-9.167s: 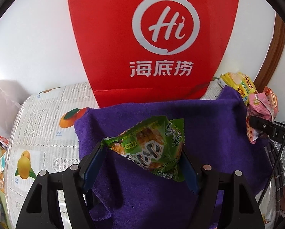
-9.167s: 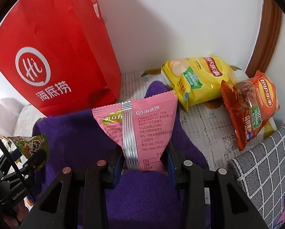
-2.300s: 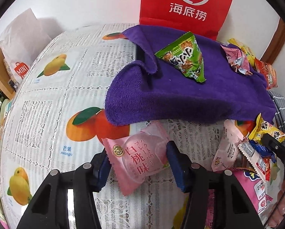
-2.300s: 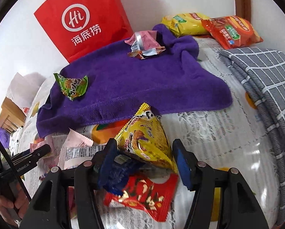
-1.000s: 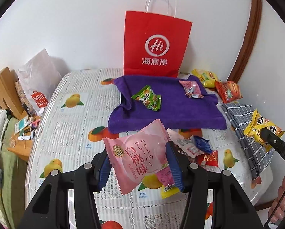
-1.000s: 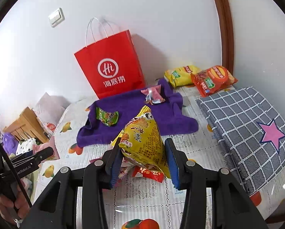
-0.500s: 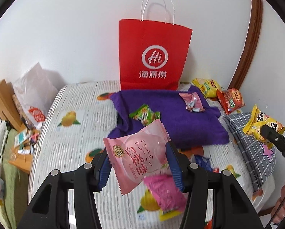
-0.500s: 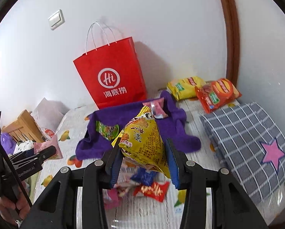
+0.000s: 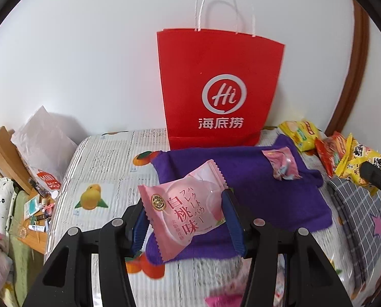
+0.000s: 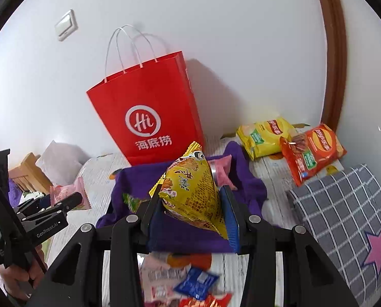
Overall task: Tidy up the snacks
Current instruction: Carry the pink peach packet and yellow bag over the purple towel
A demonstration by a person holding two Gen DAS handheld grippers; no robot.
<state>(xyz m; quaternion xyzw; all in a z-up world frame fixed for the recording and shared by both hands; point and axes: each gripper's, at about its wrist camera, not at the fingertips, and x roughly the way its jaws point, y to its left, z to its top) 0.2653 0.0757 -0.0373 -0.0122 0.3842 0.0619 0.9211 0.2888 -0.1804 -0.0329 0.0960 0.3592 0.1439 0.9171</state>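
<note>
Purple towel lies at 12 o'clock from both tongs, long axis running 9-to-3 on the worktop, w/ the right pair about as near as the left. Left tongs clamp a pink peach-flavour packet. Right tongs are closed on a yellow snack bag, both carried above the towel's near edge, approx.

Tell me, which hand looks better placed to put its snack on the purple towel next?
Probably left: its pink packet already hangs over the purple towel; the right's yellow packet looks similarly close.
</note>
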